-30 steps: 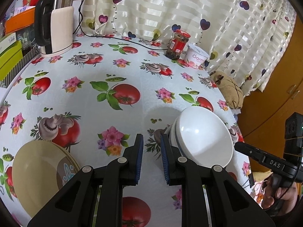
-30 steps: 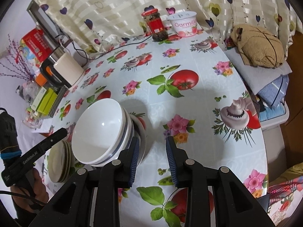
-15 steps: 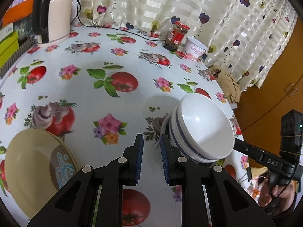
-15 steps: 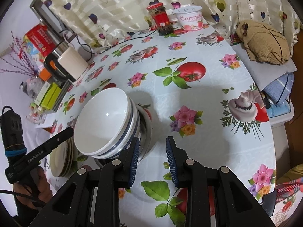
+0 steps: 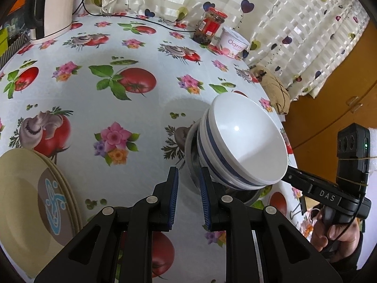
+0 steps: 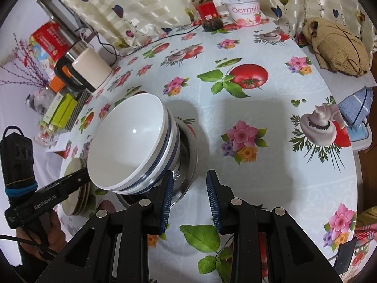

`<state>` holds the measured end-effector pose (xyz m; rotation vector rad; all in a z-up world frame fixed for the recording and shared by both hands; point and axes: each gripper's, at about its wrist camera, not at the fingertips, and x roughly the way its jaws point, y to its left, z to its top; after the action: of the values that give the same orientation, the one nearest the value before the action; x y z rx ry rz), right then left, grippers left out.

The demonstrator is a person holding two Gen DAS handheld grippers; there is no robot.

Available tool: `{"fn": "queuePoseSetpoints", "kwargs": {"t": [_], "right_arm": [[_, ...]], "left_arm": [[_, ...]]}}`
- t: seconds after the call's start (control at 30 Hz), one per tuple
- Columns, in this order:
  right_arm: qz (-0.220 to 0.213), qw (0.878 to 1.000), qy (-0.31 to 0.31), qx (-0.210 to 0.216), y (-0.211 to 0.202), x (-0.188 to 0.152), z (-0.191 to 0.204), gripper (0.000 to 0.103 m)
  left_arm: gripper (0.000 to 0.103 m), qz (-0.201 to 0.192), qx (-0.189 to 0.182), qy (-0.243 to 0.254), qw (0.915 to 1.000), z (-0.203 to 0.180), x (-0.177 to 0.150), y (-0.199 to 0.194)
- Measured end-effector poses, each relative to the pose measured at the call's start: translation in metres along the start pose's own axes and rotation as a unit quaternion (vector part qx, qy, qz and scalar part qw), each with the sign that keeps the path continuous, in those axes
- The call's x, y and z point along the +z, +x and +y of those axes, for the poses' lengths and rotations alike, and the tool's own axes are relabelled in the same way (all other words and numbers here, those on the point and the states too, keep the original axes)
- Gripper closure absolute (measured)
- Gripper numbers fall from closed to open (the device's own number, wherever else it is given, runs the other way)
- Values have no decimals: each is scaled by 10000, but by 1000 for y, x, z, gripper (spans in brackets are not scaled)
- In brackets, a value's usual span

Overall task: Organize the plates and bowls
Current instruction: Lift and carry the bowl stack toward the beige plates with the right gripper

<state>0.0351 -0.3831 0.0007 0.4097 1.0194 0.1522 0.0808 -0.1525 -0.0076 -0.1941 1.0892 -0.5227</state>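
Observation:
A stack of white bowls with blue bands [image 5: 242,141] sits in a steel bowl [image 5: 192,162] on the table; the stack [image 6: 132,143] and the steel bowl [image 6: 188,165] also show in the right wrist view. A stack of tan plates [image 5: 30,205] lies at the lower left, and shows at the left of the right wrist view [image 6: 75,193]. My left gripper [image 5: 188,198] is open and empty, just left of the bowls. My right gripper [image 6: 190,202] is open and empty, just right of the steel bowl.
A kettle [image 5: 54,7] stands at the far left. A red-lidded jar [image 5: 209,28] and a yogurt tub [image 5: 234,42] stand at the back by the curtain. A brown cloth bundle [image 6: 334,47] lies beyond the right table edge. Boxes [image 6: 61,110] sit left.
Both grippers drew back and down a little, so the bowl stack looms larger and its blue bands and the steel bowl show. Both stay open and empty.

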Motion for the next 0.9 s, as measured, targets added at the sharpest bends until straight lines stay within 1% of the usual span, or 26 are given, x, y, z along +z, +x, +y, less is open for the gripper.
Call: {"fn": "queuePoseSetpoints", "kwargs": {"t": [0.13,0.27,0.43,0.63,0.9], "right_arm": [[49,10000,-22,-21,5,1,0,75],[112,9999,-51,-18,10,1,1,81],[175,9998,-80,-5,16,2,1,84],[202,9998,-76,2,19,2,1,85],[198,9998,-94,-2,21,4,2,87]], "left_arm": [[84,129,-9,-8,9999,-1,-2,5],[84,222,-3,-14,9998,-2,-2,10],[84,265,4,4,9996,-3,-1,14],[84,297,-3,10,9996,-4,2,17],[84,336,-84,-98,9994,-3,3,19]]}}
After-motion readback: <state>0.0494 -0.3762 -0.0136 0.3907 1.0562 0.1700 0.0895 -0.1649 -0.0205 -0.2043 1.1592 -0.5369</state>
